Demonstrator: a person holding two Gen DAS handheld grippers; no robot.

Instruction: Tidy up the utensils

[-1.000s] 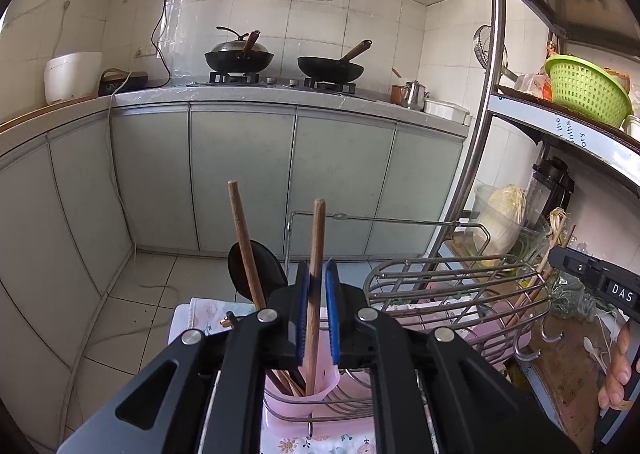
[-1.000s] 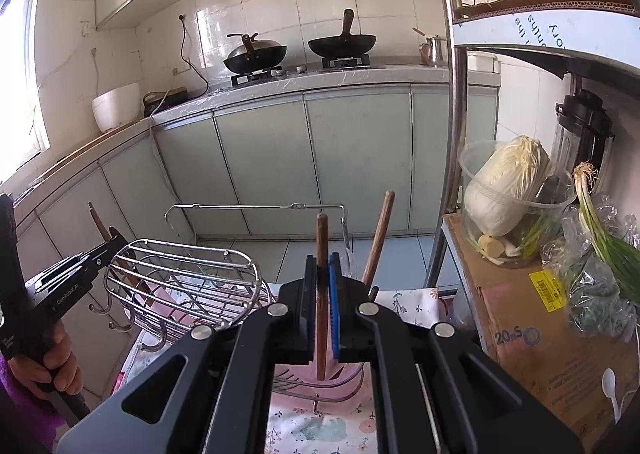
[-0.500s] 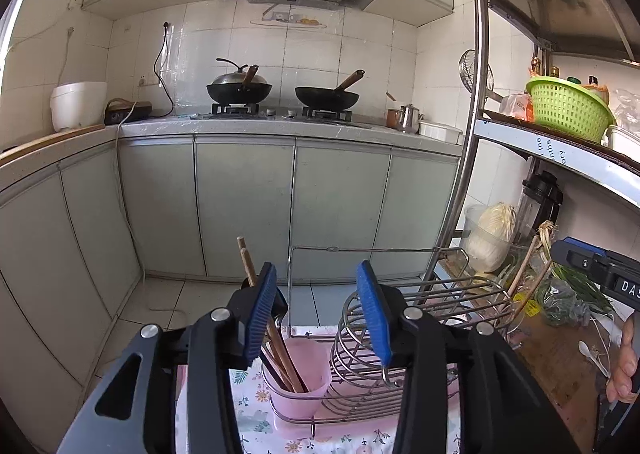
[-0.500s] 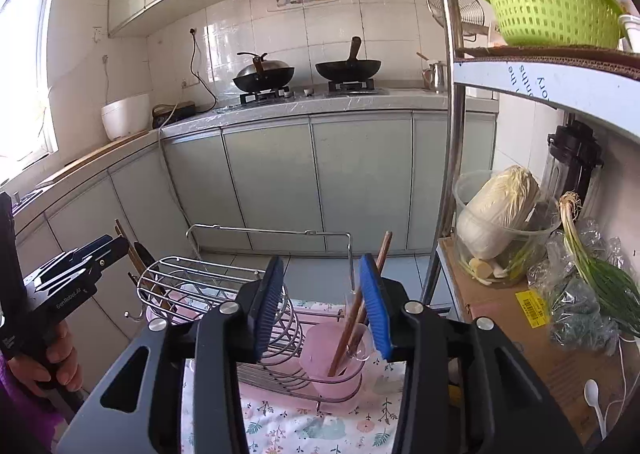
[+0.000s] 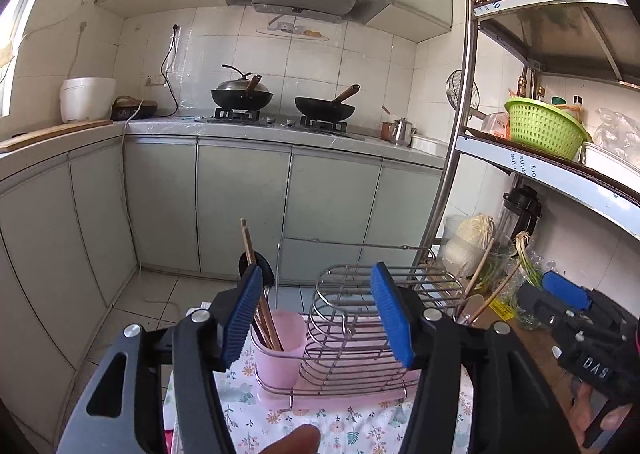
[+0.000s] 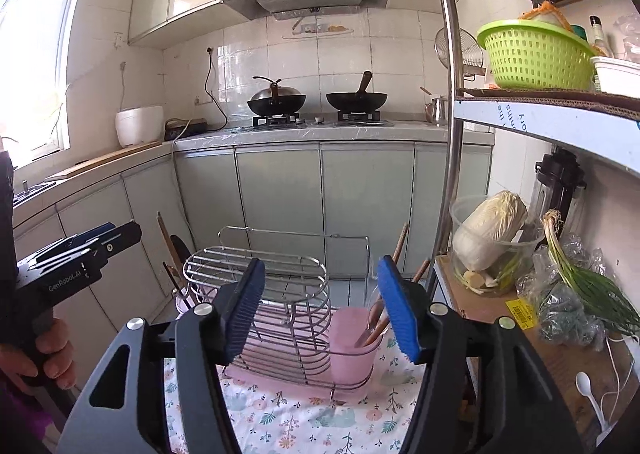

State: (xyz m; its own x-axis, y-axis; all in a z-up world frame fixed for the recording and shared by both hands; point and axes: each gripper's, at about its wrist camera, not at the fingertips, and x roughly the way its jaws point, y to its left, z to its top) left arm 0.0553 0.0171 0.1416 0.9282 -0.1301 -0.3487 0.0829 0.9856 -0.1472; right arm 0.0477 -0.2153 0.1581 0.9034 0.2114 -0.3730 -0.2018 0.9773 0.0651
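Left gripper (image 5: 318, 312) and right gripper (image 6: 320, 304) both just opened, jaws wide, nothing between them. Wooden utensils (image 5: 264, 318) stood in the pink cup (image 5: 280, 354) at the wire rack's (image 5: 360, 330) left end; more utensils (image 6: 380, 318) in the pink cup (image 6: 352, 350) at its right end.

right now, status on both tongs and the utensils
Left tongs and right tongs open, just widened, nothing between them. Wooden utensils standing in pink cups at both rack ends. Nothing in the way.
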